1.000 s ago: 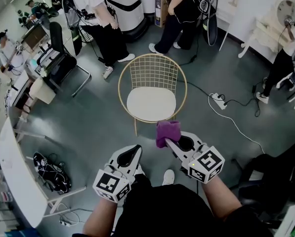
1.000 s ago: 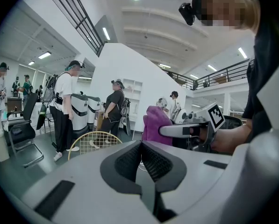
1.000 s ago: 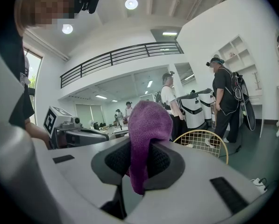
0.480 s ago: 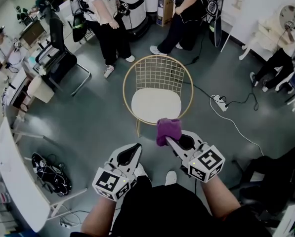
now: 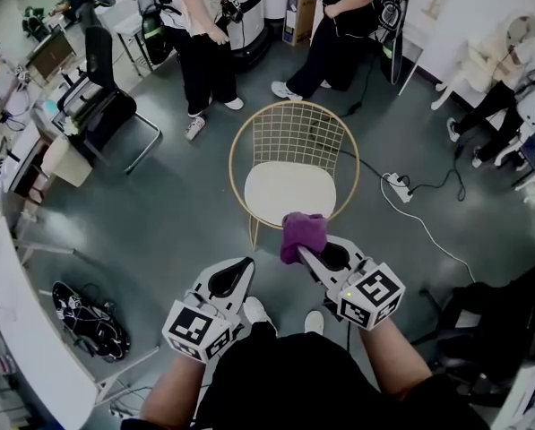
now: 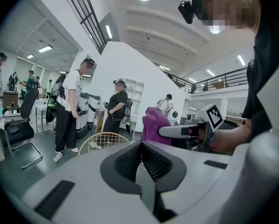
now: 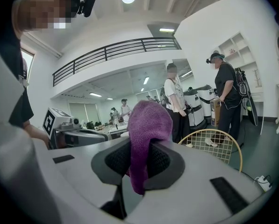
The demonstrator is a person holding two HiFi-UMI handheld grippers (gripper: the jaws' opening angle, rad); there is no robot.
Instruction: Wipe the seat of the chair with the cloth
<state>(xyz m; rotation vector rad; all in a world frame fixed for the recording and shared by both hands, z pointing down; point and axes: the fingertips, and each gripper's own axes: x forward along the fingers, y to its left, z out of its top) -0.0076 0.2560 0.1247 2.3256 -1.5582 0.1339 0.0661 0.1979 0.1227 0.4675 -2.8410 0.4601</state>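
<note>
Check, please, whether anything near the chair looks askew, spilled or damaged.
Nothing stands out. The chair stands upright with its white seat bare. The right tongs are shut on the purple cloth, not yet on the seat; the left tongs are shut and empty. A power strip lies on the floor beside the chair.

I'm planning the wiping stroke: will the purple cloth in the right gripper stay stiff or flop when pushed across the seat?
Probably floppy: the purple cloth bunches above the right gripper and a tail droops between its jaws. It looks like light, soft knit, so it may fold or drag on the white seat.
</note>
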